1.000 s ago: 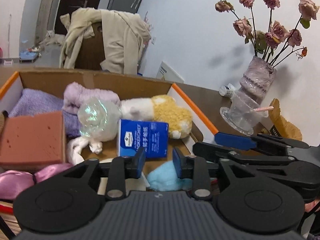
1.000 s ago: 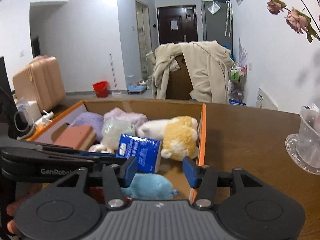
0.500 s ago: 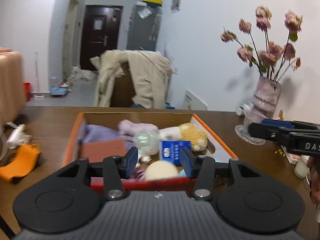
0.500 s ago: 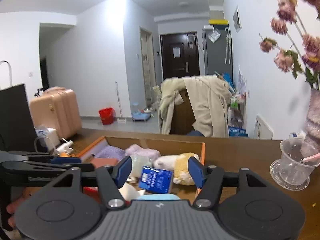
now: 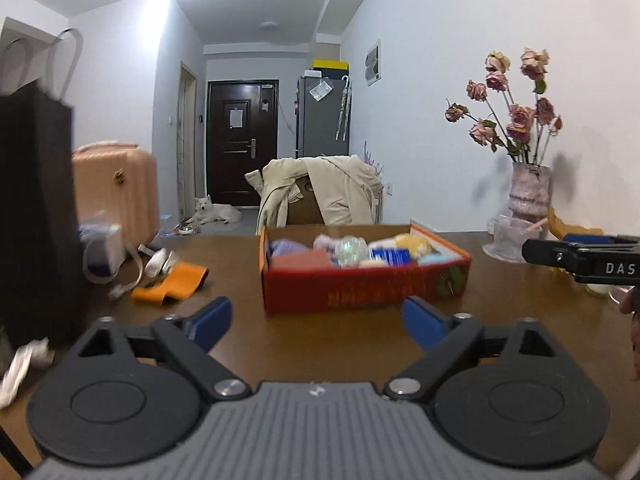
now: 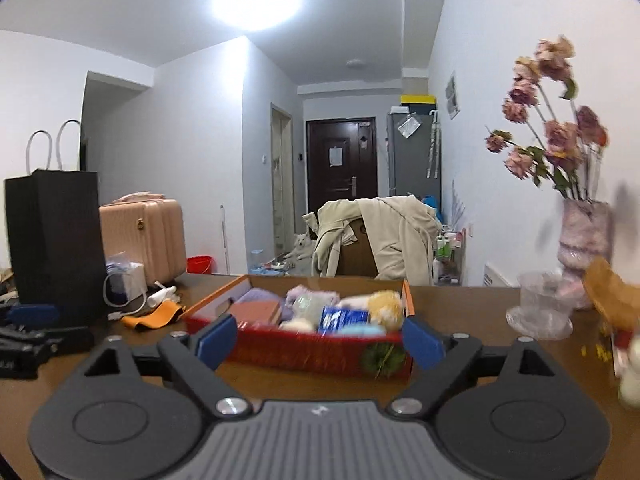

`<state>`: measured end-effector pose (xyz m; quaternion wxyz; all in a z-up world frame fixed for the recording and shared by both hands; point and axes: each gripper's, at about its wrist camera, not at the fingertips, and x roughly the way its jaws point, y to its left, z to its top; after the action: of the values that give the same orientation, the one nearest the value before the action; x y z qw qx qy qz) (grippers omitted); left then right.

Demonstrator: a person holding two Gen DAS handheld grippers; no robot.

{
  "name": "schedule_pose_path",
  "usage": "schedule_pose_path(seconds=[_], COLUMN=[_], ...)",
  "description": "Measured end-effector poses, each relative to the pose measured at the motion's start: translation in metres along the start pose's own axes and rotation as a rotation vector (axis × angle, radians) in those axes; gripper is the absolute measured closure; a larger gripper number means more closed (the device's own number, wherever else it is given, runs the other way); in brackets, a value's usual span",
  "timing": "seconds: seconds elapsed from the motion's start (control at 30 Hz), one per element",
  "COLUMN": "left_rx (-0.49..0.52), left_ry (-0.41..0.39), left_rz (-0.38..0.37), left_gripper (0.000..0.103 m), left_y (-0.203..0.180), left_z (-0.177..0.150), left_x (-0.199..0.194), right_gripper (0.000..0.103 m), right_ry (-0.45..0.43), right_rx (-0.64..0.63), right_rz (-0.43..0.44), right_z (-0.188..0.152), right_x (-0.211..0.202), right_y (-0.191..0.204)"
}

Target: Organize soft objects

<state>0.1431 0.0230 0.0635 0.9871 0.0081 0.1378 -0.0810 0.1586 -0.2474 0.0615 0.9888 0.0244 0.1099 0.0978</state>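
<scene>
The left gripper [image 5: 316,322] and the right gripper [image 6: 320,340] both hover over the brown table [image 5: 360,344] with jaws spread wide and opening further, nothing between the blue pads of either. The red cardboard box [image 5: 360,284] stands on the table ahead of both, apart from them. It holds the soft objects: a purple towel [image 5: 286,247], a terracotta sponge [image 5: 304,259], a blue tissue pack [image 5: 390,256] and a yellow-and-white plush [image 6: 382,306].
</scene>
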Motion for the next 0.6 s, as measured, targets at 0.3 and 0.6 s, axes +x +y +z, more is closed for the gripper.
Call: schedule_pose_path(seconds=[0.3, 0.6], left_rx=[0.053, 0.010], left_ry=[-0.062, -0.069], left_rz=[0.050, 0.139], left_gripper=[0.000, 0.000], left_y=[0.016, 0.025], left_z=[-0.089, -0.088], left_x=[-0.073, -0.073], right_gripper=[0.011, 0.011], right_ry=[0.018, -0.083], right_rx=[0.056, 0.074], right_rz=[-0.026, -0.009], right_z=[-0.112, -0.117], right_x=[-0.088, -0.088], right_y=[0.029, 0.030])
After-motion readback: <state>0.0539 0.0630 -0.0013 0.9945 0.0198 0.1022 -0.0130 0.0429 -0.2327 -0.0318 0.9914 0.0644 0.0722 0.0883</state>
